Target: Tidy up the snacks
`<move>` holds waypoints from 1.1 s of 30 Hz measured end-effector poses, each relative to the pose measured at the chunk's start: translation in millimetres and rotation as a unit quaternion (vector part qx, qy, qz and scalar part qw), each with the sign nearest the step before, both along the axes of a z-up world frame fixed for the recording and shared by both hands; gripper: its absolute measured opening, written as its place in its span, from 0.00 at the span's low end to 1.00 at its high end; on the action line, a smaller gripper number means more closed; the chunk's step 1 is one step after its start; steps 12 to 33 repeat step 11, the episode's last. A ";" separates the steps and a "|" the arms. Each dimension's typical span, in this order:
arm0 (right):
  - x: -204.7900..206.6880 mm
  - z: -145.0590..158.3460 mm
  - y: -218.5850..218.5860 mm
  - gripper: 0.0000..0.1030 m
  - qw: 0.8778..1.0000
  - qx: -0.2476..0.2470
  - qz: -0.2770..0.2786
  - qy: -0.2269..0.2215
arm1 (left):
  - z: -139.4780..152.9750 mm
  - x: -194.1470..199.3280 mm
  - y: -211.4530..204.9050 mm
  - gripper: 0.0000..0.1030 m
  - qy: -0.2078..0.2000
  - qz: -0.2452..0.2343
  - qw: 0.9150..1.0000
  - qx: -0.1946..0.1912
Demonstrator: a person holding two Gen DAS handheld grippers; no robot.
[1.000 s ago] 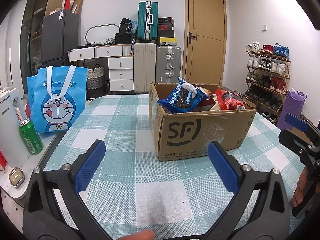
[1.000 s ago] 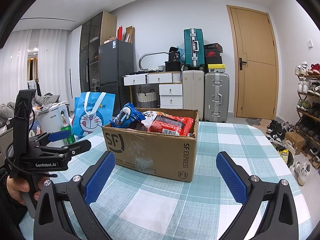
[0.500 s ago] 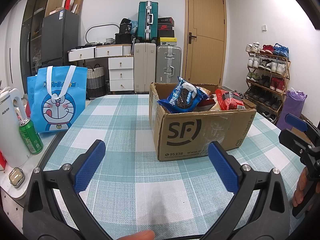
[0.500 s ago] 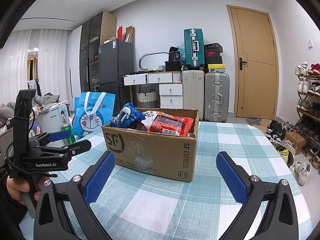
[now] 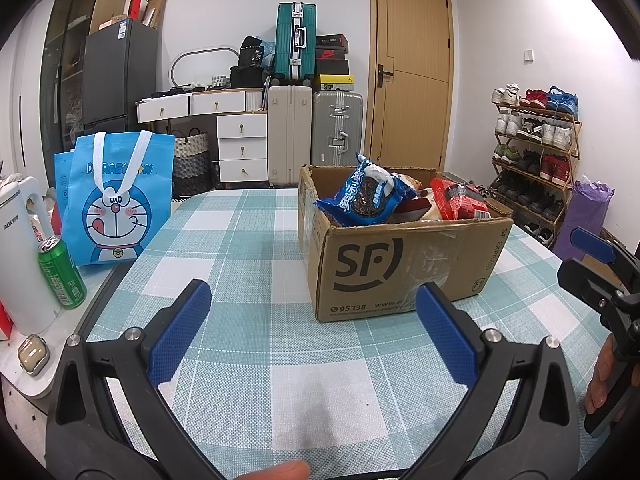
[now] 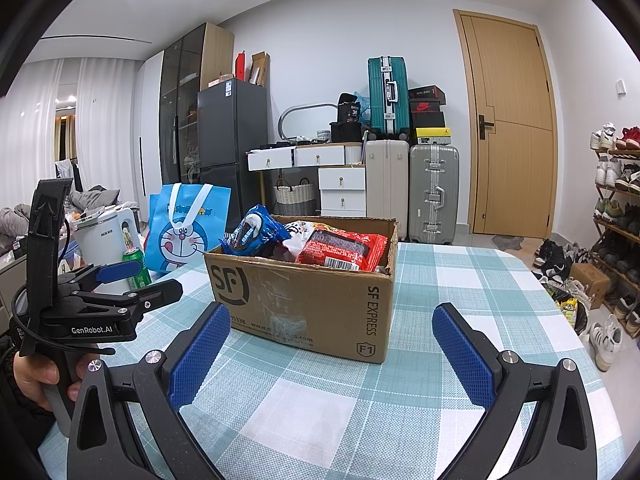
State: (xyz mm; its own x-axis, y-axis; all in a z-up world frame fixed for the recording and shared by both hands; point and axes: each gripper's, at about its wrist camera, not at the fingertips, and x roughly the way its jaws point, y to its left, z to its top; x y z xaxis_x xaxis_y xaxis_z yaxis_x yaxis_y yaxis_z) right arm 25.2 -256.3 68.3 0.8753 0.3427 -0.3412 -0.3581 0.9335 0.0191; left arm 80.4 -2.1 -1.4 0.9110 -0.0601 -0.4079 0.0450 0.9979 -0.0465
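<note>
at the bottom of each wrist view a gripper hangs over the checked tablecloth, both spread wide and holding nothing: the left gripper and the right gripper. beyond them, mid-frame, sits the cardboard box with a blue cookie pack and a red snack bag inside. farther left stand a green can and a blue bag.

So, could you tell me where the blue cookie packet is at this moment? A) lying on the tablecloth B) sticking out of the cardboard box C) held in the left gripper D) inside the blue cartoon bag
B: the blue cookie packet pokes up above the cardboard box rim, among other snacks.
</note>
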 end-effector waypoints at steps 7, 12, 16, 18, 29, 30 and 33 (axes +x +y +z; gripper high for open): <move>-0.1 0.2 0.1 1.00 1.000 0.000 0.000 0.000 | -2.3 -1.8 -2.0 0.99 -0.003 -0.003 1.000 0.002; 0.2 0.2 -0.2 1.00 1.000 0.000 0.000 0.000 | -3.6 -2.0 -1.4 0.99 0.000 0.000 1.000 -0.001; 0.2 0.2 -0.2 1.00 1.000 0.000 0.000 0.000 | -3.6 -2.0 -1.4 0.99 0.000 0.000 1.000 -0.001; 0.2 0.2 -0.2 1.00 1.000 0.000 0.000 0.000 | -3.6 -2.0 -1.4 0.99 0.000 0.000 1.000 -0.001; 0.2 0.2 -0.2 1.00 1.000 0.000 0.000 0.000 | -3.6 -2.0 -1.4 0.99 0.000 0.000 1.000 -0.001; 0.2 0.2 -0.2 1.00 1.000 0.000 0.000 0.000 | -3.6 -2.0 -1.4 0.99 0.000 0.000 1.000 -0.001; 0.2 0.2 -0.2 1.00 1.000 0.000 0.000 0.000 | -3.6 -2.0 -1.4 0.99 0.000 0.000 1.000 -0.001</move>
